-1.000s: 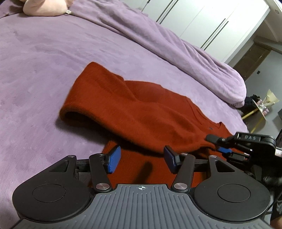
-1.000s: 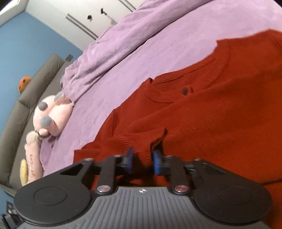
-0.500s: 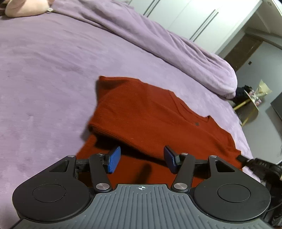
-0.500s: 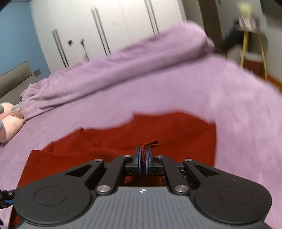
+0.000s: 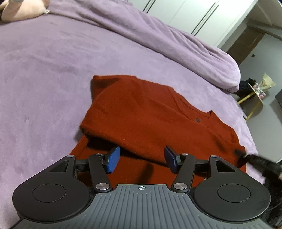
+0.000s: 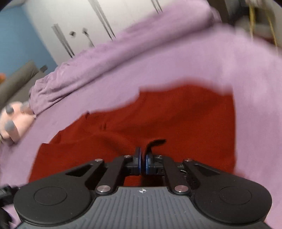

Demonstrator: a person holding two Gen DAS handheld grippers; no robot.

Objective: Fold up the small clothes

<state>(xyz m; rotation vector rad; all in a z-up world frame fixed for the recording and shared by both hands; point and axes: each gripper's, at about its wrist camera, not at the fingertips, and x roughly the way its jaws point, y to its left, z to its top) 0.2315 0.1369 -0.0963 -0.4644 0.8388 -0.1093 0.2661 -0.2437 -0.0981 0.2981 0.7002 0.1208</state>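
A rust-red knit sweater (image 5: 151, 119) lies on the purple bed (image 5: 44, 74), its left part folded over the body. My left gripper (image 5: 141, 161) is open and empty, blue pads just above the sweater's near edge. In the right wrist view my right gripper (image 6: 143, 163) is shut on a fold of the sweater (image 6: 158, 123), a sleeve cuff sticking up past the pads; this view is motion-blurred. The right gripper's tip also shows in the left wrist view (image 5: 246, 157) at the sweater's right edge.
A rolled purple duvet (image 5: 176, 44) runs along the far side of the bed. A pink plush toy (image 5: 23, 8) lies at the far left. White wardrobes (image 5: 193, 15) stand behind; a small yellow-legged table (image 5: 253, 95) stands beyond the bed's right edge.
My right gripper closed on the sleeve cuff and has swung it across the sweater. The left fold now lies flatter on the body. My left gripper stays open.
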